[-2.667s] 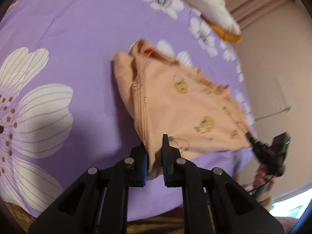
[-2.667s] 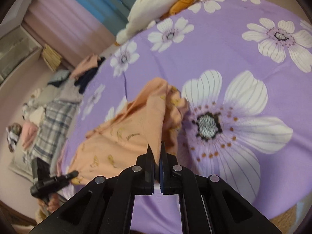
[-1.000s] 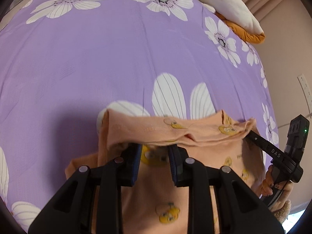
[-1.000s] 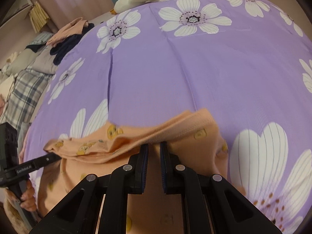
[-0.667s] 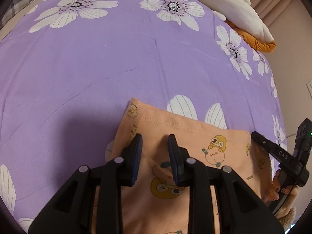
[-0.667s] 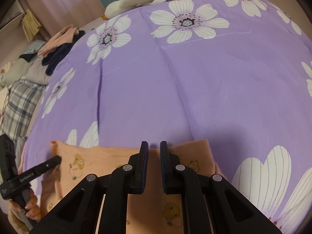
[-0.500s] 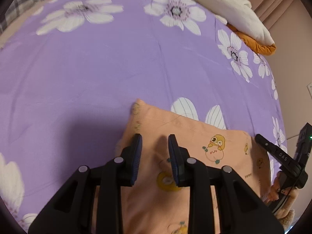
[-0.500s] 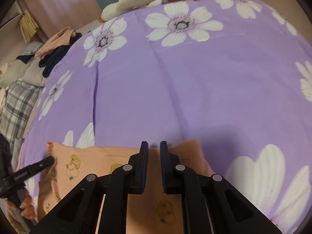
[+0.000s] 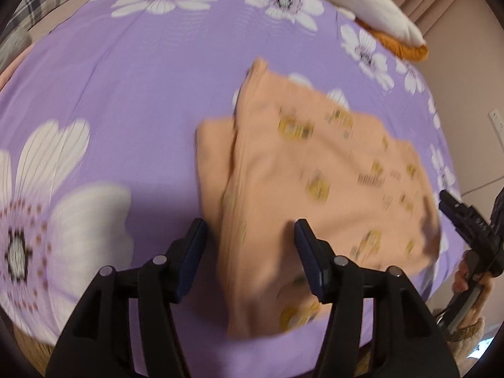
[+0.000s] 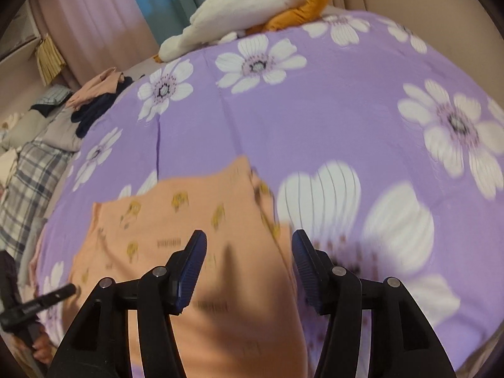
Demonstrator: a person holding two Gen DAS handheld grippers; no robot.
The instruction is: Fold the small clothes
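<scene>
Purple flowered bedding (image 9: 126, 72) is spreading under both tools. Just ahead of the left gripper (image 9: 250, 245), whose jaws are opening with nothing pinched, the peach garment (image 9: 315, 173) is lying folded over. The right gripper (image 10: 249, 258) is likewise opening, released above the same cloth, which both were clamping a second ago. Beyond, a white and orange plush (image 10: 252, 15) is resting. This fold looks finished.

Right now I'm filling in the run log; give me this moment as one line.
left gripper: opening, empty | right gripper: opening, empty | peach garment: folded, flat on purple bedspread
</scene>
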